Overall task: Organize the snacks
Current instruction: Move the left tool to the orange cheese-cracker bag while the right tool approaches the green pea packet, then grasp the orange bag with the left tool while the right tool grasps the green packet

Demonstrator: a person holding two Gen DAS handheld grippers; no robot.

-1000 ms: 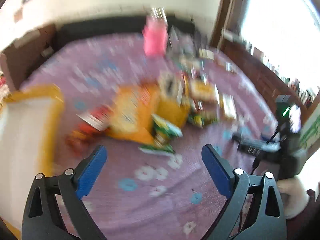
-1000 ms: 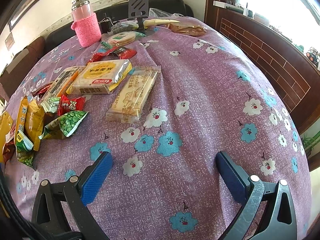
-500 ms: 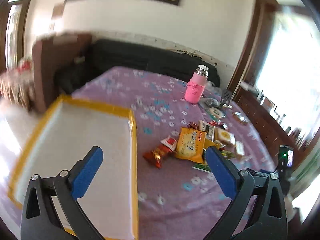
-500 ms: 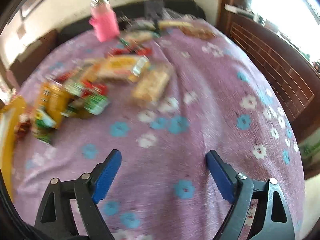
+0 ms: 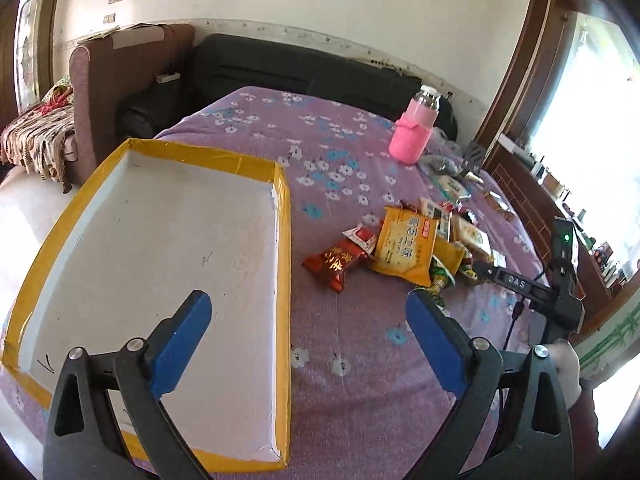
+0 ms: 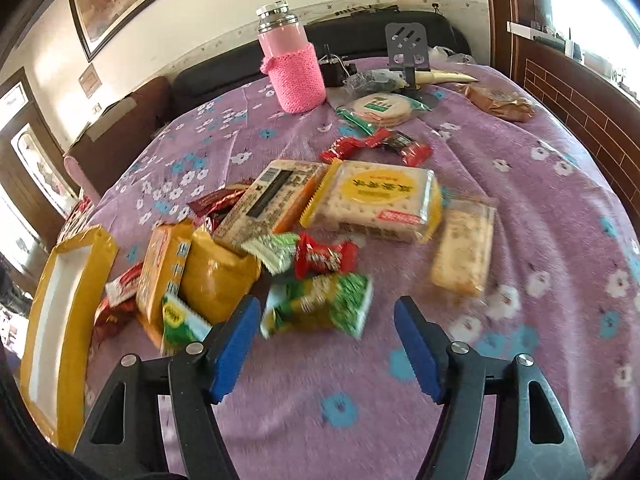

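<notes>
A pile of snack packets lies on the purple flowered tablecloth. In the left wrist view an orange cracker pack (image 5: 406, 245) and a red packet (image 5: 335, 263) lie right of a shallow white tray with a yellow rim (image 5: 282, 264). My left gripper (image 5: 306, 342) is open and empty, over the tray's right rim. In the right wrist view my right gripper (image 6: 326, 346) is open and empty, just short of a green packet (image 6: 320, 307). Behind it lie a red candy (image 6: 324, 258), a large cracker pack (image 6: 376, 200) and a clear biscuit pack (image 6: 462, 250). The tray (image 6: 68, 320) is at far left.
A pink knit-covered bottle (image 6: 294, 74) stands at the back of the table, with a black phone stand (image 6: 408, 52) and more packets beside it. A dark sofa (image 5: 304, 68) and brown armchair (image 5: 120, 76) stand behind. The right gripper's body (image 5: 556, 300) shows at the left view's right edge.
The left gripper has pulled back and swung left, so the tray now lies under it. The right gripper has moved left and in toward the snack pile, up to the green packet.
</notes>
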